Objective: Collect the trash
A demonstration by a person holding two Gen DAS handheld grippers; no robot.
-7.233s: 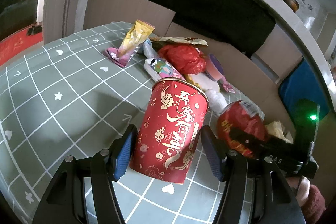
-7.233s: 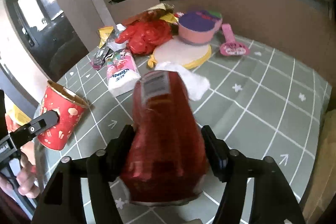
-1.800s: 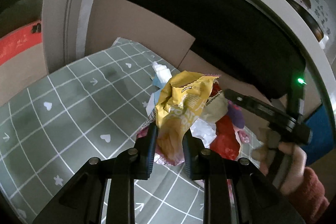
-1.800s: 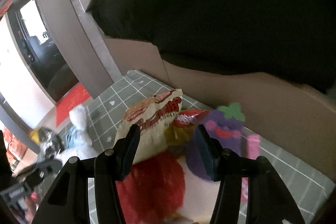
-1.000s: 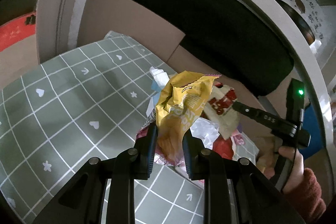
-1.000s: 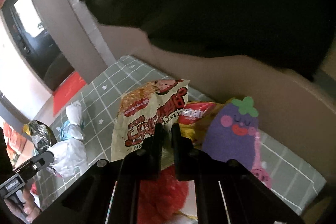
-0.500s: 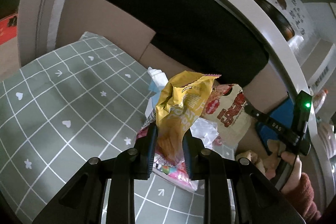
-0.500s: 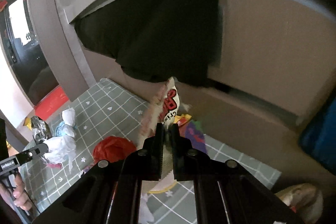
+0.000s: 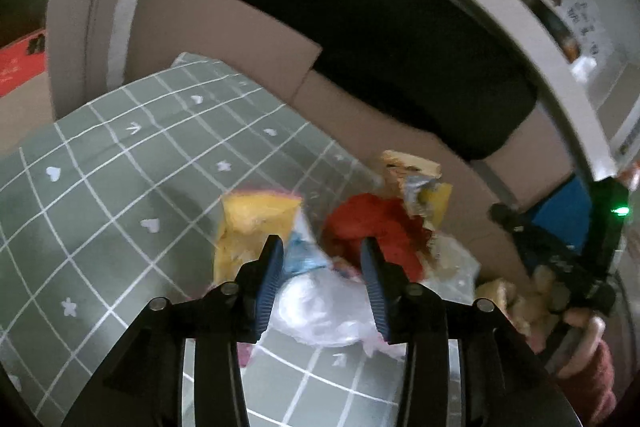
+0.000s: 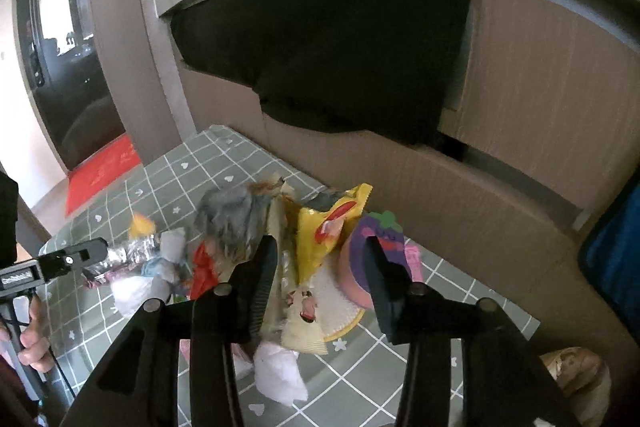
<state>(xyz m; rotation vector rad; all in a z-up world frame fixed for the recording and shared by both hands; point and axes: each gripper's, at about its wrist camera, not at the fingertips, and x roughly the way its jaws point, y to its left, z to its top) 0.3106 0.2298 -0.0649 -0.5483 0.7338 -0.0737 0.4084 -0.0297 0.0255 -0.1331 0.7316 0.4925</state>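
On green grid tablecloth (image 9: 120, 163): trash pile (image 10: 256, 251) | both tools spread, empty

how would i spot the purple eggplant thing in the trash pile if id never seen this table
Start at the green checked tablecloth and find the trash pile near its far edge, below the cardboard wall. On the pile's right end, beside the yellow wrapper, sits the eggplant piece. Nothing else there is purple with a green leafy top.

— Where is room lying open?
— Bare tablecloth (image 9: 100, 163) is stretching left of the trash pile (image 9: 352, 239).
— What is blocking?
— The pile is crowding the right; cardboard wall (image 10: 460, 195) is closing the far side.
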